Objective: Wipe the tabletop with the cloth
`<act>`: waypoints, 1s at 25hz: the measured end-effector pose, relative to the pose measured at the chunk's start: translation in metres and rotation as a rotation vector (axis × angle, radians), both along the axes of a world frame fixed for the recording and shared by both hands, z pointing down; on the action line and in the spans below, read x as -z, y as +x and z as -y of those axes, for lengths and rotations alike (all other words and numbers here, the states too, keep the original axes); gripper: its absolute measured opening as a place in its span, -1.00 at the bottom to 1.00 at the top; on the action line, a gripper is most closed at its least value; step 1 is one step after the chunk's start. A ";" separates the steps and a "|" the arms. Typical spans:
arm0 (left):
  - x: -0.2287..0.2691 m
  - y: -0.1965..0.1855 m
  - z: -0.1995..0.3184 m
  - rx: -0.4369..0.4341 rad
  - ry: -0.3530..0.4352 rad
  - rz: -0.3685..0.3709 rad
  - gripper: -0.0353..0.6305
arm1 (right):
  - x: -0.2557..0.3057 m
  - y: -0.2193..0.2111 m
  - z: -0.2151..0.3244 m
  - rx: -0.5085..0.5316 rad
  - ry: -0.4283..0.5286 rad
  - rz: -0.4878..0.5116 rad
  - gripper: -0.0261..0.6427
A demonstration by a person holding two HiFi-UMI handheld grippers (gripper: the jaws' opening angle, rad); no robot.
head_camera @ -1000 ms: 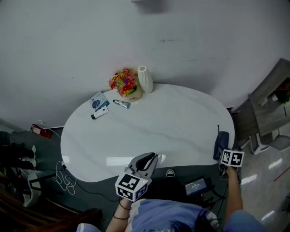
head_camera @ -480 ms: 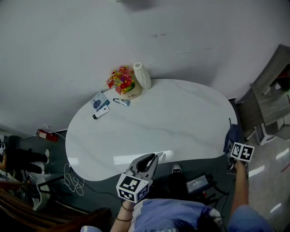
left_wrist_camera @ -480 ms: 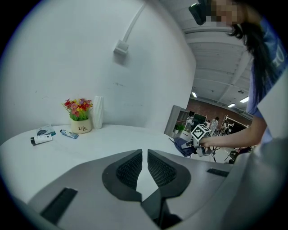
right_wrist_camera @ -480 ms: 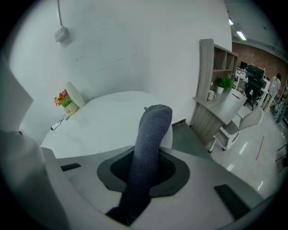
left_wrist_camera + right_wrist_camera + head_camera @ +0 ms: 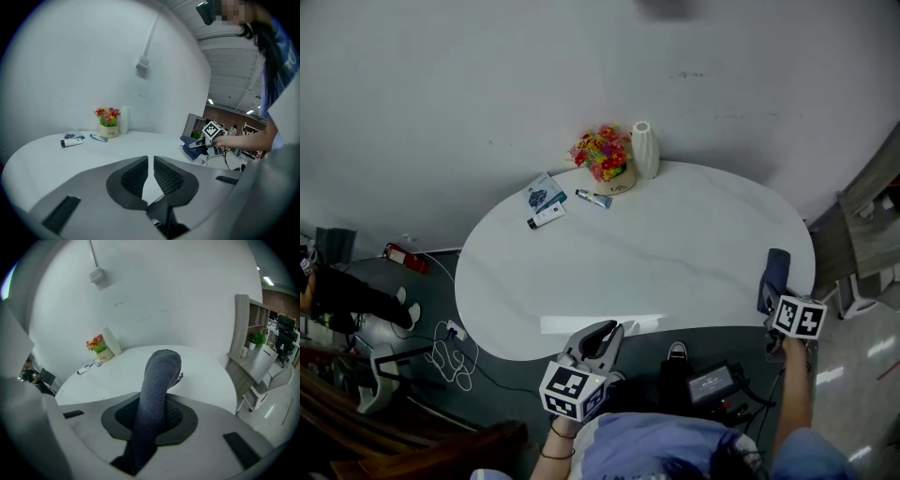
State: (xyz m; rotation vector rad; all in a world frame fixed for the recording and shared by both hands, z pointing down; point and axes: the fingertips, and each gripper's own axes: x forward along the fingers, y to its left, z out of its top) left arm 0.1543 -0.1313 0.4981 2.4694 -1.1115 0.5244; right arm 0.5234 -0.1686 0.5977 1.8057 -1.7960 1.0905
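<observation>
While the right gripper (image 5: 772, 295) pinches the dark cloth (image 5: 157, 380) over the right edge of the tabletop (image 5: 656, 272), the left gripper (image 5: 151, 166), jaws nearly together and empty, hangs off its near edge.

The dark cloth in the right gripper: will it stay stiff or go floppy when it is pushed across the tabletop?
Probably floppy: the cloth curls over at its top past the fingers rather than standing straight. Its knit-like texture suggests it may drag, not slide, on the smooth tabletop.

White wall (image 5: 487, 84), dark grey floor (image 5: 514, 389) (cables (image 5: 445, 352) trailing), wooden shelving (image 5: 243, 333) at right.
</observation>
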 end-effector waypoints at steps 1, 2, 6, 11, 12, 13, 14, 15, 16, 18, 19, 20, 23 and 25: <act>-0.001 -0.016 -0.004 0.017 -0.001 0.006 -0.80 | 0.003 -0.020 0.001 0.026 0.003 0.005 -0.69; -0.003 -0.032 -0.008 0.032 -0.002 0.010 -0.80 | 0.005 -0.042 0.002 0.054 0.006 0.009 -0.69; -0.008 -0.104 -0.031 0.112 -0.007 0.017 -0.80 | 0.012 -0.134 0.000 0.178 0.019 0.026 -0.69; -0.019 -0.190 -0.066 0.204 -0.023 0.026 -0.80 | 0.008 -0.251 -0.010 0.341 0.012 0.055 -0.69; -0.022 -0.205 -0.074 0.221 -0.028 0.026 -0.80 | 0.008 -0.274 -0.012 0.369 0.014 0.058 -0.69; -0.025 -0.220 -0.081 0.236 -0.031 0.027 -0.80 | 0.009 -0.297 -0.015 0.399 0.019 0.060 -0.69; -0.027 -0.234 -0.088 0.252 -0.033 0.028 -0.80 | 0.009 -0.319 -0.017 0.429 0.024 0.061 -0.69; -0.029 -0.246 -0.095 0.267 -0.035 0.027 -0.80 | 0.010 -0.342 -0.020 0.460 0.030 0.060 -0.69; -0.031 -0.259 -0.102 0.281 -0.037 0.027 -0.80 | 0.010 -0.364 -0.023 0.492 0.034 0.060 -0.69; -0.035 -0.280 -0.115 0.306 -0.040 0.025 -0.80 | 0.009 -0.409 -0.031 0.562 0.041 0.060 -0.69; -0.038 -0.290 -0.121 0.318 -0.041 0.025 -0.80 | 0.008 -0.432 -0.035 0.598 0.044 0.060 -0.69; -0.040 -0.299 -0.126 0.329 -0.043 0.025 -0.80 | 0.008 -0.454 -0.039 0.634 0.047 0.061 -0.69; -0.041 -0.322 -0.143 0.361 -0.046 0.018 -0.80 | 0.008 -0.522 -0.057 0.746 0.053 0.082 -0.69; -0.041 -0.334 -0.154 0.382 -0.048 0.009 -0.80 | 0.007 -0.567 -0.072 0.822 0.049 0.112 -0.69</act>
